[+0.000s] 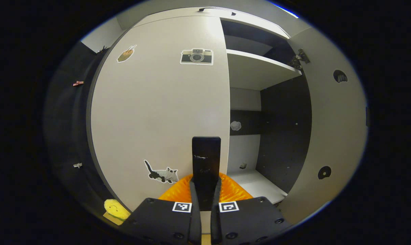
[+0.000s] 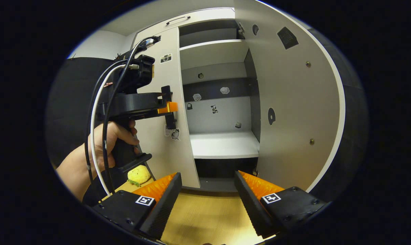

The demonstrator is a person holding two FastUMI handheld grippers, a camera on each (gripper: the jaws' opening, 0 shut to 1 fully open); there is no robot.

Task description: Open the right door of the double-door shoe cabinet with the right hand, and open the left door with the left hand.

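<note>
The shoe cabinet (image 2: 212, 102) is seen w/ its right door (image 2: 293, 102) swung wide open and its left door (image 1: 164, 109) closed. The left door's handle (image 1: 206, 163) is pinched by the left gripper (image 1: 206, 190) jaws. The right gripper (image 2: 207, 200) is held in front of the cabinet, jaws spread, nothing between them.

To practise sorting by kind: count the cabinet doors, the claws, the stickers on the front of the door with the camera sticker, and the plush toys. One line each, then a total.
Cabinet doors: 2 (left door, right door)
Claws: 2 (left claw shut on the handle, right claw open)
Stickers: 3 (tan sticker, camera sticker, cat sticker)
Plush toys: 1 (yellow plush toy)
Total: 8
</note>
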